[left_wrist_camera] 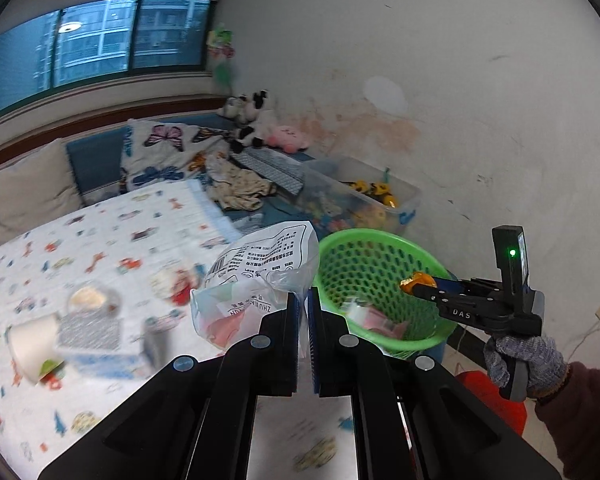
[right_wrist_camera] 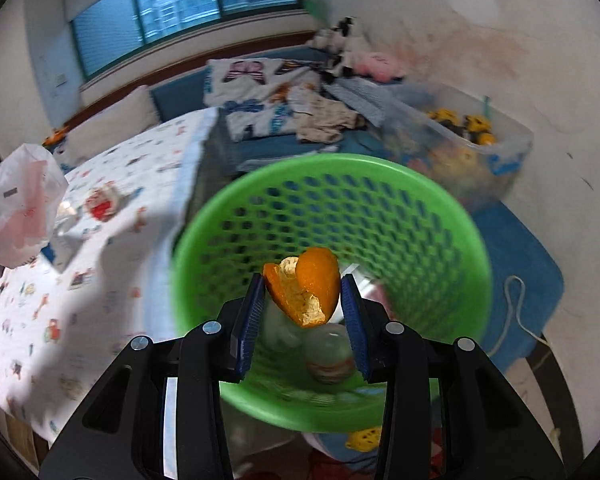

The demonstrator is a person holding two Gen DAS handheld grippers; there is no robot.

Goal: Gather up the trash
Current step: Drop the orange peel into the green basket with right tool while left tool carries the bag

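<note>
My left gripper (left_wrist_camera: 303,300) is shut on a clear plastic bag (left_wrist_camera: 256,280) with printed text and pink scraps inside, held above the bed beside the green basket (left_wrist_camera: 380,240). The bag also shows at the left of the right wrist view (right_wrist_camera: 18,204). My right gripper (right_wrist_camera: 302,292) is shut on an orange peel (right_wrist_camera: 306,290), held over the mouth of the green basket (right_wrist_camera: 472,248). In the left wrist view the right gripper (left_wrist_camera: 410,285) holds the peel (left_wrist_camera: 417,280) over the basket's right rim. Wrappers and a cup lie in the basket.
A paper cup (left_wrist_camera: 34,346), a small box (left_wrist_camera: 96,340) and a round lidded container (left_wrist_camera: 94,298) lie on the patterned bed sheet (left_wrist_camera: 100,240). A clear toy bin (left_wrist_camera: 364,196) stands behind the basket by the wall. A blue stool (right_wrist_camera: 516,264) is on the right.
</note>
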